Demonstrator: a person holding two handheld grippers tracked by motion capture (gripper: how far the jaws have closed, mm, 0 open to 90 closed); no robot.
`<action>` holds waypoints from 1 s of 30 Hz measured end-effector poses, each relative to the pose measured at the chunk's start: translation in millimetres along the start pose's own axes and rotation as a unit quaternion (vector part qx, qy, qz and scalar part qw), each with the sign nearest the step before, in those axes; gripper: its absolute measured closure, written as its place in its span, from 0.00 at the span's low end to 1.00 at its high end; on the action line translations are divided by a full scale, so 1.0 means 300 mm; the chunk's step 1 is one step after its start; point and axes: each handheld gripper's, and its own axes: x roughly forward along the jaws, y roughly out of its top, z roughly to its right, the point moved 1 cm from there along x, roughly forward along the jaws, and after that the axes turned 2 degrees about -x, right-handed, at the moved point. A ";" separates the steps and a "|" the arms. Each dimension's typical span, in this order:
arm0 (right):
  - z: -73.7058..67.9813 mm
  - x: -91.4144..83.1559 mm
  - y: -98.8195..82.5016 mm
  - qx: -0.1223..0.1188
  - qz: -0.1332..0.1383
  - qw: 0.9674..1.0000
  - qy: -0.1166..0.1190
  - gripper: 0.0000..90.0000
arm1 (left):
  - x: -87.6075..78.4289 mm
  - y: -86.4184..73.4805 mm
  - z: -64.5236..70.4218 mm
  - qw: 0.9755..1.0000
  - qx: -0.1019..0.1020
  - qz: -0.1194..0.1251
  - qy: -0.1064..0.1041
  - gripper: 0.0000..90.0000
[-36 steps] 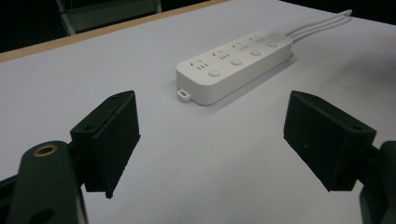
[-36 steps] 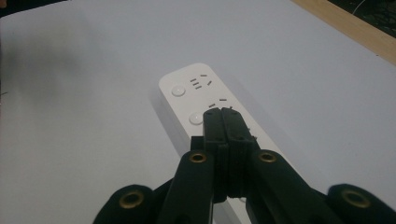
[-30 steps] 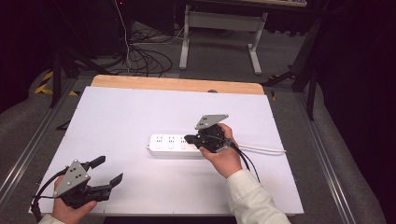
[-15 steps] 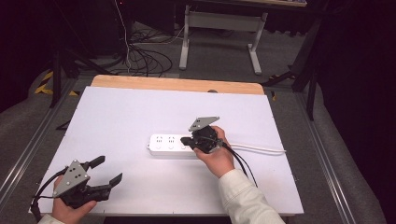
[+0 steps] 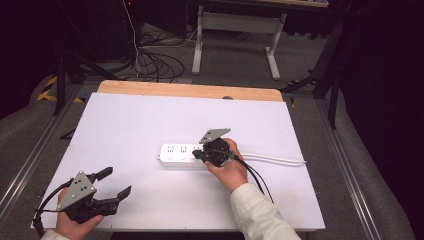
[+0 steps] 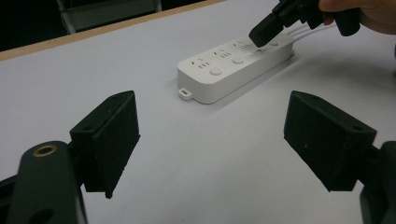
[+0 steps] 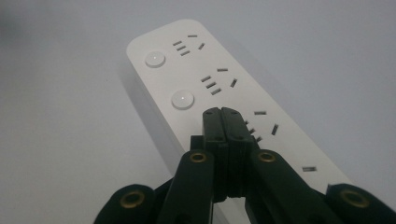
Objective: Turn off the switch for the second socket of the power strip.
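A white power strip (image 5: 176, 155) lies across the middle of the white table (image 5: 125, 125), its cable (image 5: 280, 160) running off to the right. My right gripper (image 5: 196, 154) is shut with nothing between its jaws and points down at the strip's right part. In the right gripper view the closed tips (image 7: 221, 114) sit just past the second round button (image 7: 182, 99) of the strip (image 7: 187, 65); whether they touch the strip I cannot tell. My left gripper (image 5: 115, 182) rests open at the front left, apart from the strip (image 6: 229, 70). Its pads (image 6: 114, 135) stand wide.
A wooden strip (image 5: 190, 90) edges the table's far side. Beyond it are a floor with loose cables (image 5: 150, 60) and a metal stand (image 5: 235, 30). Metal rails run along both sides of the table.
The right hand has come a little to the left and lower over the power strip, with its jaws still shut. The left hand has stayed where it was.
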 end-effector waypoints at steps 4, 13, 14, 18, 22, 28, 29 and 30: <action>0.001 0.007 -0.005 0.002 0.001 1.000 -0.003 1.00 | 0.001 0.000 -0.001 1.000 0.003 -0.002 -0.002 0.21; -0.001 0.012 -0.010 -0.002 -0.002 1.000 -0.006 1.00 | 0.001 0.000 -0.001 1.000 0.002 -0.002 -0.001 0.20; -0.002 0.012 -0.011 -0.002 -0.003 1.000 -0.007 1.00 | 0.001 0.000 0.000 1.000 0.000 -0.001 -0.001 0.20; -0.003 0.013 -0.012 -0.002 -0.002 1.000 -0.009 1.00 | 0.001 0.000 -0.001 1.000 0.002 -0.002 0.000 0.20; -0.005 0.015 -0.013 -0.003 0.000 1.000 -0.010 1.00 | 0.001 0.000 -0.001 1.000 0.002 -0.002 0.000 0.20; -0.008 0.018 -0.023 0.005 0.006 1.000 -0.016 1.00 | 0.002 -0.001 0.000 1.000 -0.003 -0.002 -0.001 0.20; -0.009 0.020 -0.024 0.006 0.007 1.000 -0.016 1.00 | 0.002 -0.001 -0.001 1.000 -0.001 -0.002 -0.002 0.20; -0.010 0.020 -0.024 0.006 0.007 1.000 -0.015 1.00 | 0.002 -0.001 0.001 1.000 -0.005 -0.002 -0.002 0.20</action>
